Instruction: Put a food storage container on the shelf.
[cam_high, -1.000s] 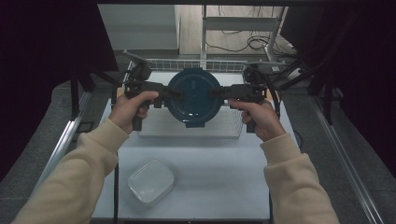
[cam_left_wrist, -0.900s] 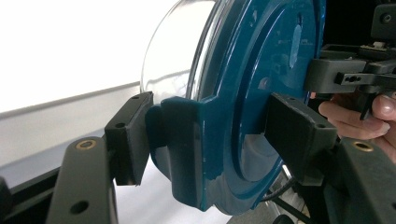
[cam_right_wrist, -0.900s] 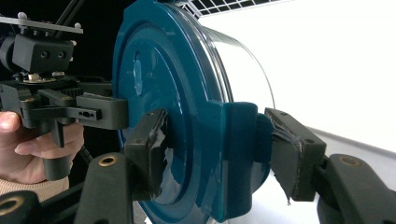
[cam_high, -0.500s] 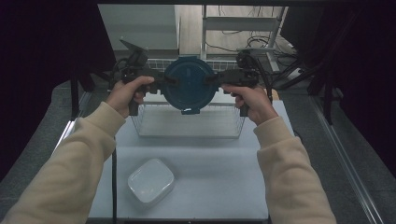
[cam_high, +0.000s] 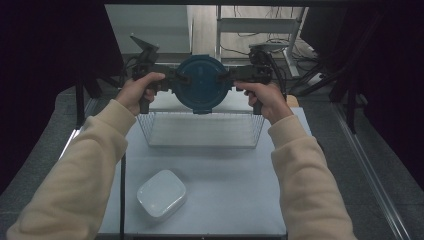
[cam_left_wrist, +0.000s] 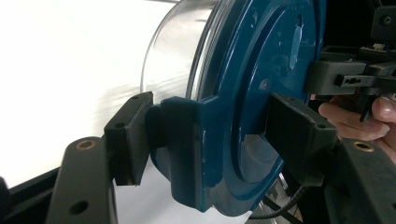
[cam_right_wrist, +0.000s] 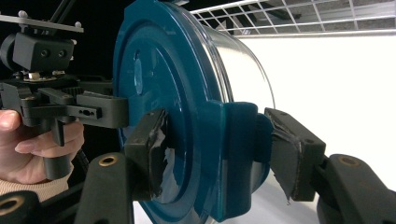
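Two grippers carry one lidded tub (cam_high: 202, 83) at upper centre, above the wire basket (cam_high: 201, 129) on the bench (cam_high: 225, 185). Left gripper (cam_high: 176, 80) and right gripper (cam_high: 229, 78) each clamp fingers on a lid latch. Carrying step; next, I judge, lowering it level into the basket, both hands together.

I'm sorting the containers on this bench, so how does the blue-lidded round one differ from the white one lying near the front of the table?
The blue-lidded container is round, with a clear body, while the white container is a rounded square and opaque. The blue-lidded container is held up over the wire basket, clamped between the left gripper and the right gripper; the white container rests untouched on the table. Both have lids on.
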